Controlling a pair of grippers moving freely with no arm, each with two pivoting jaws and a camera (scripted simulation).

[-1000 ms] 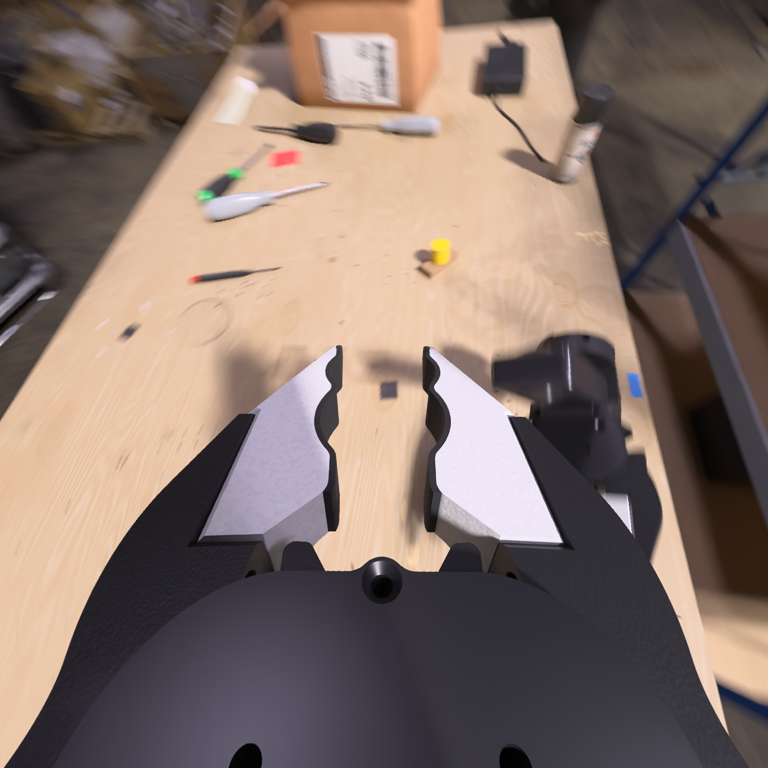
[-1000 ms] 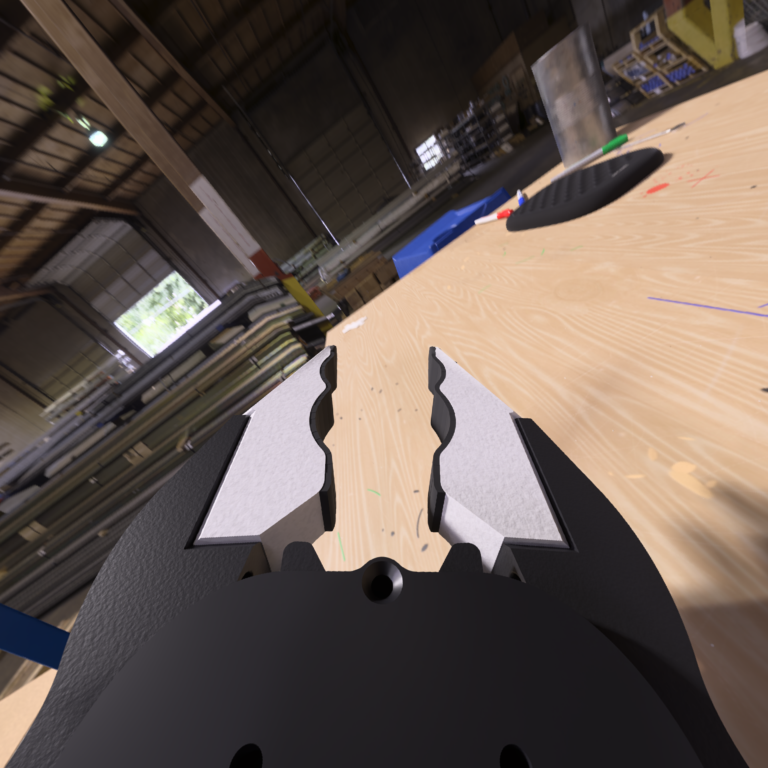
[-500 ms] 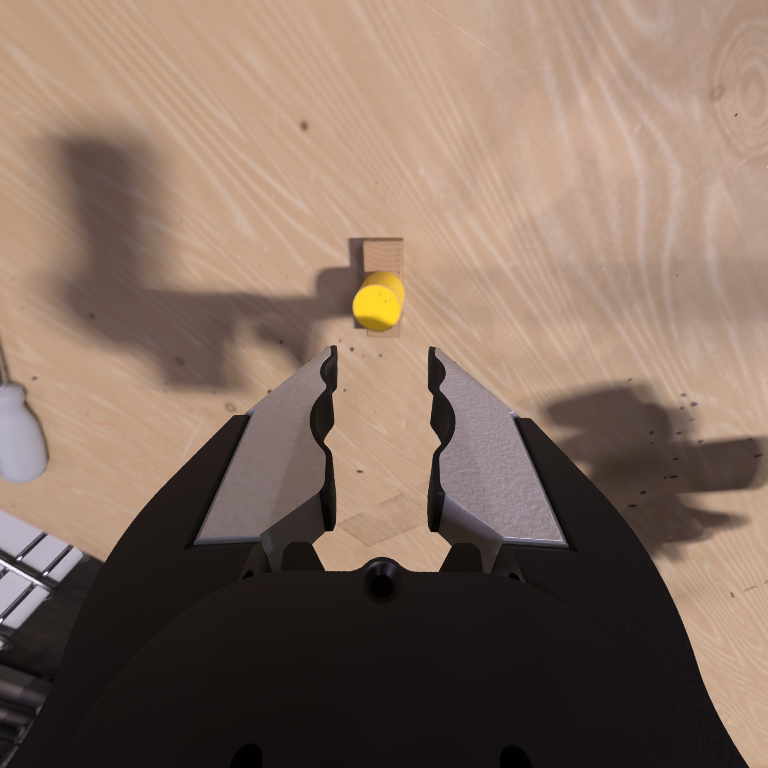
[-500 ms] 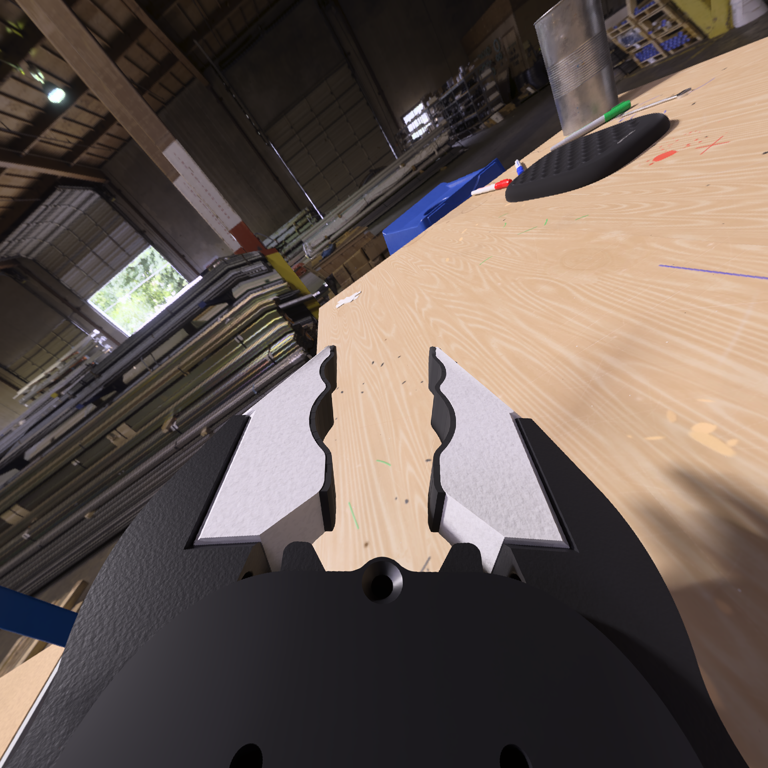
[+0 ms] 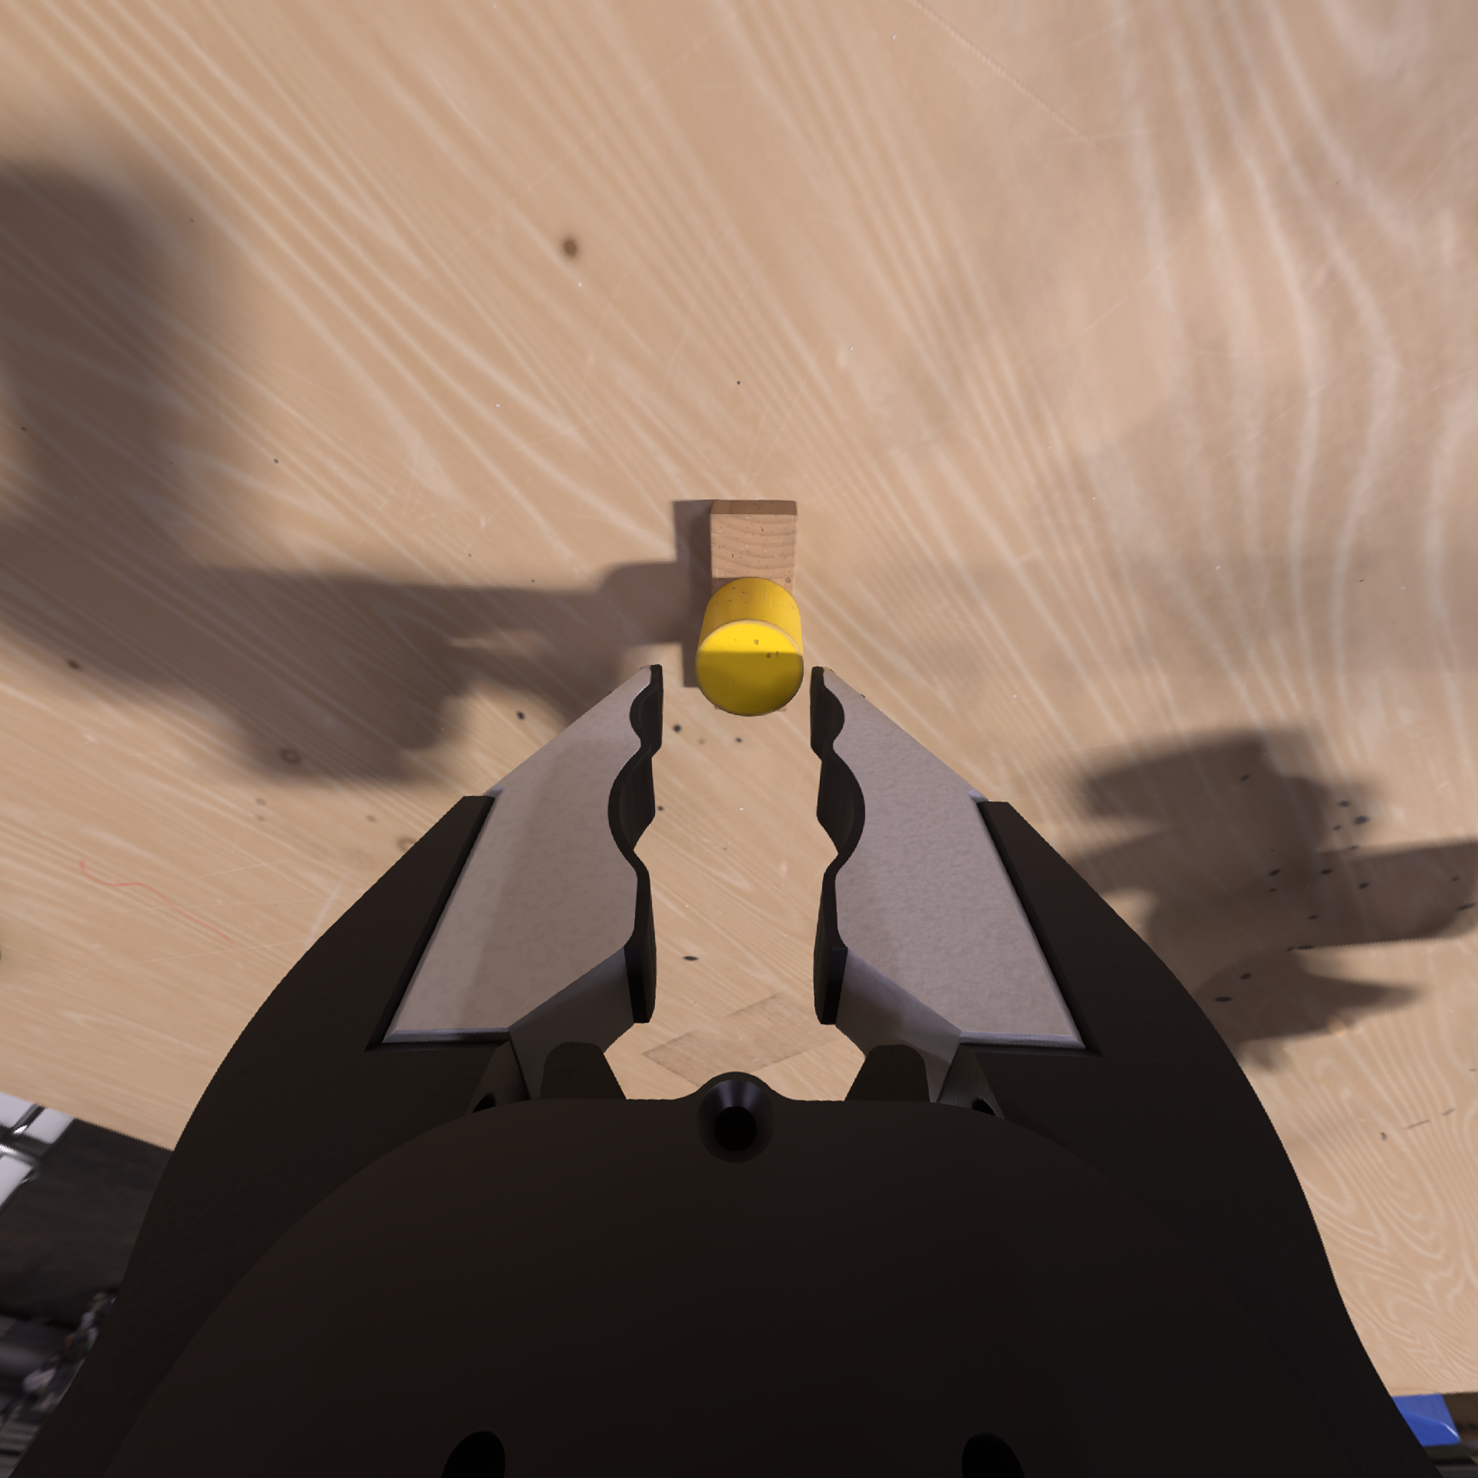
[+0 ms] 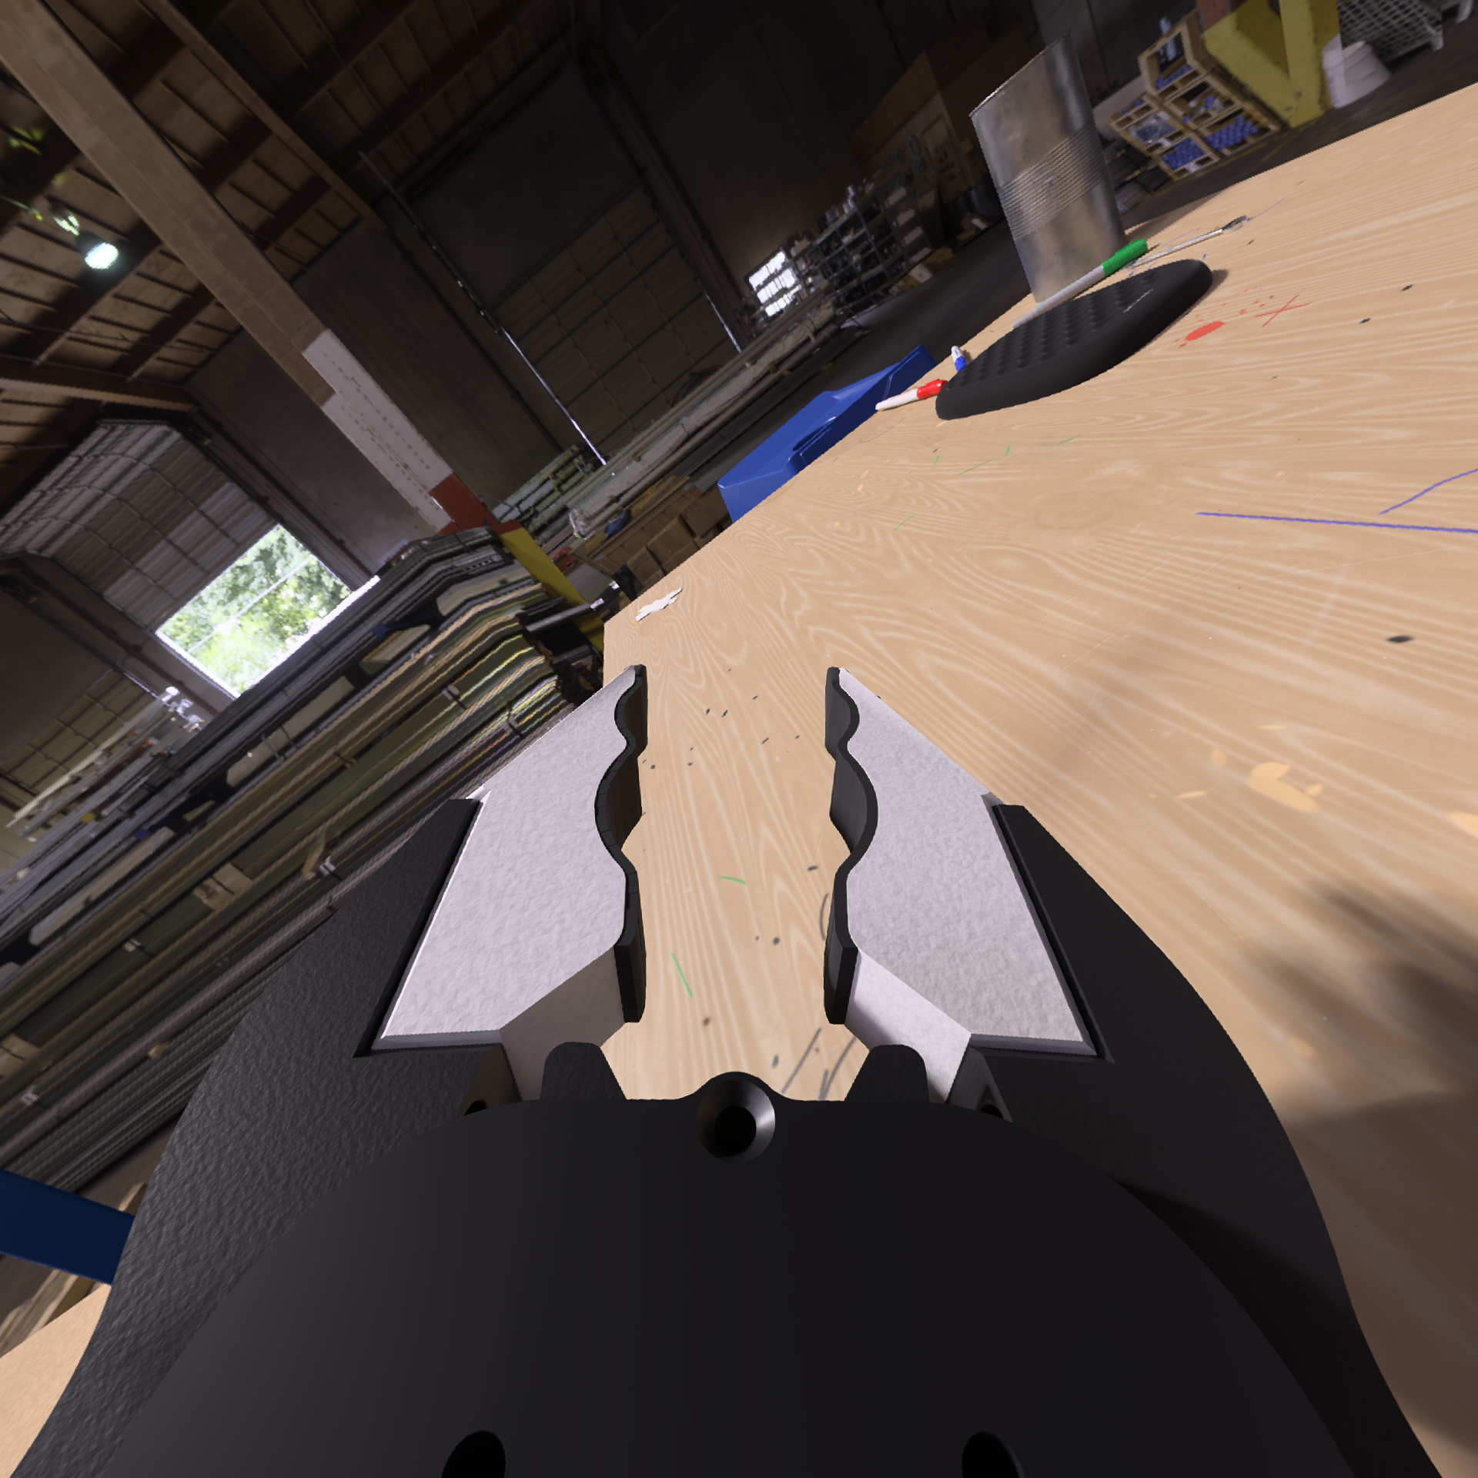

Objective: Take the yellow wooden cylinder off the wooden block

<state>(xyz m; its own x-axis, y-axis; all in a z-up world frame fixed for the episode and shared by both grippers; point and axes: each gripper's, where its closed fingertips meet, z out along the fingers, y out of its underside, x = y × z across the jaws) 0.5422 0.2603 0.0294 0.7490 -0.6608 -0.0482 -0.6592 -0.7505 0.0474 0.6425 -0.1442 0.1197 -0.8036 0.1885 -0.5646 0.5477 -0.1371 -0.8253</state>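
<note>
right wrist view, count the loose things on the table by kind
markers: 3, green-capped, red-capped, blue-capped
black dimpled pad: 1
metal cylinder: 1
thin metal tool: 1
total: 6

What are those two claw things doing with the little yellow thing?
The left hand-held gripper is open and looks down at a yellow wooden cylinder that stands on a small wooden block on the table. Its fingertips are near the cylinder but have not gripped it. The right hand-held gripper is open too, holds nothing, and points along another part of the table.
</note>
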